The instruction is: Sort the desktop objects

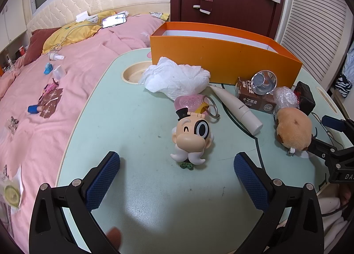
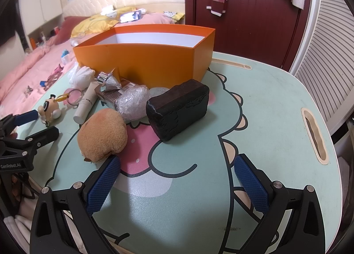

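Note:
An open orange box (image 1: pixel 223 61) stands at the back of the pale green table (image 1: pixel 124 121); it also shows in the right wrist view (image 2: pixel 141 63). In front of it lie a cartoon head figure (image 1: pixel 192 136), a pink keyring (image 1: pixel 191 102), a white tube (image 1: pixel 237 107), crumpled white tissue (image 1: pixel 177 78), a brown carton (image 1: pixel 254 99) with a silver cone (image 1: pixel 264 82), bubble wrap (image 2: pixel 132 103), a tan plush (image 2: pixel 102 135) and a black block (image 2: pixel 179 111). My left gripper (image 1: pixel 177 178) is open just before the figure. My right gripper (image 2: pixel 177 181) is open just before the plush and block.
A pink bed (image 1: pixel 44 90) with small items lies left of the table. A round cup recess (image 1: pixel 135 73) sits in the table at back left, a slot (image 2: pixel 315 135) at the right edge. A dark red door (image 2: pixel 247 10) stands behind.

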A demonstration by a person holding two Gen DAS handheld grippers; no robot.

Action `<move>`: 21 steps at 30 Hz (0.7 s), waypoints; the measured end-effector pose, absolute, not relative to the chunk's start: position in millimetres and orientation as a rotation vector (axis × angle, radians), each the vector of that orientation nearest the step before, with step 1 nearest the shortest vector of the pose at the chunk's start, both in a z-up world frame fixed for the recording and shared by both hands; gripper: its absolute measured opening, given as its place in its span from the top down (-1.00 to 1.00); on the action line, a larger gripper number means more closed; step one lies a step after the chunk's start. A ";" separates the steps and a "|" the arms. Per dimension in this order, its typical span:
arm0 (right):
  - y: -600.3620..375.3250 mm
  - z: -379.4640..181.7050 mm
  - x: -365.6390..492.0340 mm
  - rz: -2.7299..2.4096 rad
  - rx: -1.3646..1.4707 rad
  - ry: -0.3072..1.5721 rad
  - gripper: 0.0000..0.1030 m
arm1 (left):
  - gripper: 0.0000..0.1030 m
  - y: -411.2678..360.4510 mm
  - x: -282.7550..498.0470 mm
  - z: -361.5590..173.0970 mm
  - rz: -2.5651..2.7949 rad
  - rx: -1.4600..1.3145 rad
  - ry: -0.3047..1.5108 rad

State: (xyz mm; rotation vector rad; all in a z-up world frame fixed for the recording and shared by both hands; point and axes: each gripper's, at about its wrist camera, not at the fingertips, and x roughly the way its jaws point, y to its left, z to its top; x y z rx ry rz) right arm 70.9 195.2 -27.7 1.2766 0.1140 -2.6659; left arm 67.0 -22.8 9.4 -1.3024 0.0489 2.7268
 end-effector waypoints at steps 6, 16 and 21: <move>195.3 -27.6 70.8 -2.665 1.276 0.115 -1.00 | -0.99 -21.9 67.6 9.2 2.729 -1.302 0.048; 196.5 -27.6 70.3 -2.664 1.275 0.115 -1.00 | -0.99 -23.1 66.6 10.1 2.720 -1.311 0.053; 197.1 -27.7 70.9 -2.664 1.272 0.114 -1.00 | -0.99 -21.9 67.7 9.5 2.725 -1.306 0.052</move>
